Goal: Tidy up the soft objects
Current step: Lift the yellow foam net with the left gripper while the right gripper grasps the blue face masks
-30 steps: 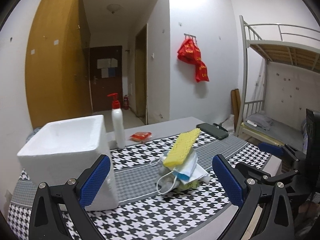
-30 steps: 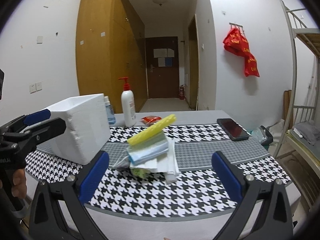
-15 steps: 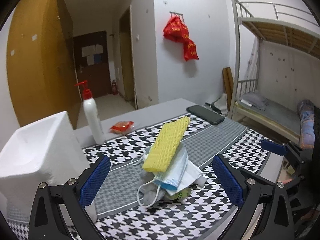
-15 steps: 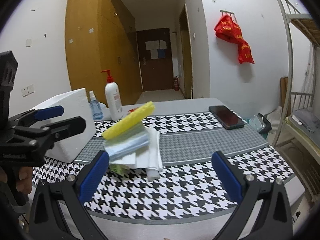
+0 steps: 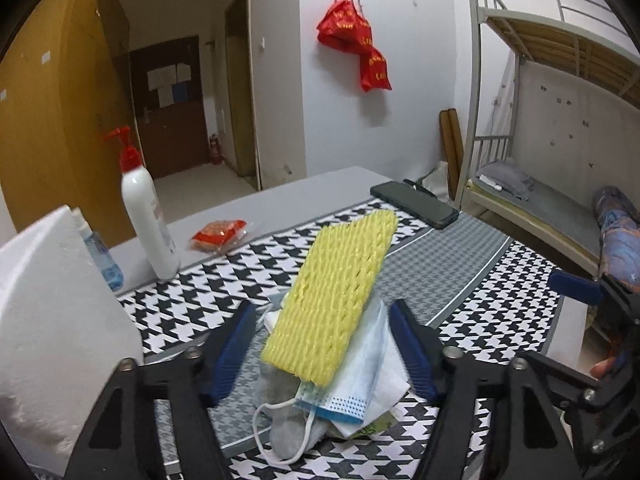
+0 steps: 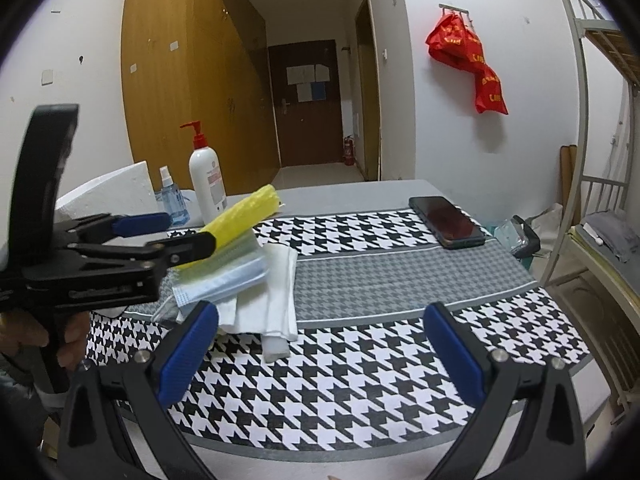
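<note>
A pile of soft things lies on the houndstooth tablecloth (image 6: pixel 360 368). On top leans a yellow foam net sleeve (image 5: pixel 332 300) (image 6: pixel 244 216). Under it are a blue face mask (image 5: pixel 352 384) (image 6: pixel 224 280), a folded white cloth (image 6: pixel 280 292) and a grey sock (image 5: pixel 280 432). My left gripper (image 5: pixel 322 344) (image 6: pixel 190 231) straddles the pile's top. Its jaws are closing, with the yellow sleeve between the pads, which do not press on it. My right gripper (image 6: pixel 320 312) stands open just right of the pile, holding nothing.
A white foam box (image 5: pixel 52 320) (image 6: pixel 108 192) stands left of the pile. Behind are a pump bottle (image 5: pixel 148 216), a small spray bottle (image 6: pixel 170 200) and a red packet (image 5: pixel 218 232). A phone (image 6: pixel 448 222) lies far right. A bunk bed (image 5: pixel 540 120) stands beyond the table.
My left gripper has come forward and down over the pile, and its jaws have narrowed around the yellow sleeve. The right gripper has drifted slightly closer to the table.
</note>
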A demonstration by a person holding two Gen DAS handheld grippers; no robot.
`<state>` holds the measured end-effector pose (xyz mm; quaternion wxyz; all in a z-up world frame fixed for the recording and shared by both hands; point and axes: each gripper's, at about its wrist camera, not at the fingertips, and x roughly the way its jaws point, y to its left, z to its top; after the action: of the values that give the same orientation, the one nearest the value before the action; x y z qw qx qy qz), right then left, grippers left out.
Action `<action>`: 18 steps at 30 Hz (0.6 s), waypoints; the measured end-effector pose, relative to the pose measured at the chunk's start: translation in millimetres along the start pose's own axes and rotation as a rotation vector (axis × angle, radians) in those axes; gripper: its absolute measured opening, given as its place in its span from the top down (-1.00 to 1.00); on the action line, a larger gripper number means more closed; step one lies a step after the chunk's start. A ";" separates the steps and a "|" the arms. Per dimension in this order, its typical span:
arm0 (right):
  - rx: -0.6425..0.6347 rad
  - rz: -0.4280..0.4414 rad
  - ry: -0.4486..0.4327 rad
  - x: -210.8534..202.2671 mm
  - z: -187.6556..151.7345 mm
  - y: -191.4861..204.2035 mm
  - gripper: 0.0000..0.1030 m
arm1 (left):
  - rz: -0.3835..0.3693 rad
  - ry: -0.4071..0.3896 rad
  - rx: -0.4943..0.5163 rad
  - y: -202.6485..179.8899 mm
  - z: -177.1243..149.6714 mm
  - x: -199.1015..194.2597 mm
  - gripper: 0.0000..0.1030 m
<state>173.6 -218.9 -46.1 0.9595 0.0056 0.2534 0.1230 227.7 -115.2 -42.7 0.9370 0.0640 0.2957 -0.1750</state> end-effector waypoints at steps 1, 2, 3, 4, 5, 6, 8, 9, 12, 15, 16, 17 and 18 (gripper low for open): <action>-0.003 -0.002 0.006 1.5 0.0 -0.4 -1.00 | -0.012 0.011 -0.003 1.3 -0.3 2.8 -0.14; -0.005 -0.002 0.010 3.0 0.1 -0.8 -1.00 | -0.021 0.017 -0.005 2.8 -1.1 5.3 -0.10; -0.009 -0.002 0.016 4.6 0.0 -0.4 -1.00 | -0.029 0.026 -0.006 4.2 -1.9 7.4 -0.02; -0.013 -0.003 0.021 5.5 -0.3 -0.1 -1.00 | -0.038 0.026 -0.012 6.1 -3.0 8.2 0.07; -0.018 -0.005 0.028 6.6 -0.5 0.3 -1.00 | -0.044 0.024 -0.020 8.3 -3.6 8.5 0.12; -0.027 -0.007 0.034 7.8 -0.5 1.3 -1.00 | -0.047 0.020 -0.025 9.0 -3.6 8.6 0.25; -0.039 -0.009 0.038 8.1 -0.1 2.3 -1.00 | -0.068 0.003 -0.033 11.4 -3.5 6.4 0.42; -0.043 -0.010 0.041 9.1 0.9 2.9 -1.00 | -0.078 -0.005 -0.038 13.2 -3.8 6.1 0.53; -0.049 -0.015 0.052 13.5 2.2 3.9 -1.00 | -0.101 -0.008 -0.041 14.4 -4.5 7.0 0.75; -0.053 -0.013 0.059 18.9 4.5 7.2 -1.00 | -0.124 -0.014 -0.062 19.5 -5.8 6.3 0.78; -0.052 -0.012 0.058 19.7 5.3 7.8 -1.00 | -0.129 -0.025 -0.069 21.0 -5.7 3.6 0.78; -0.049 -0.007 0.058 20.5 6.1 8.4 -1.00 | -0.131 -0.047 -0.076 24.4 -5.8 -1.0 0.78; -0.043 0.003 0.059 21.9 7.2 9.3 -1.00 | -0.130 -0.063 -0.080 27.0 -5.6 -5.1 0.78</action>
<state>193.4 -204.3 -49.7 0.9513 -0.0184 0.2790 0.1298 230.7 -87.4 -43.8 0.9342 0.0013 0.2764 -0.2256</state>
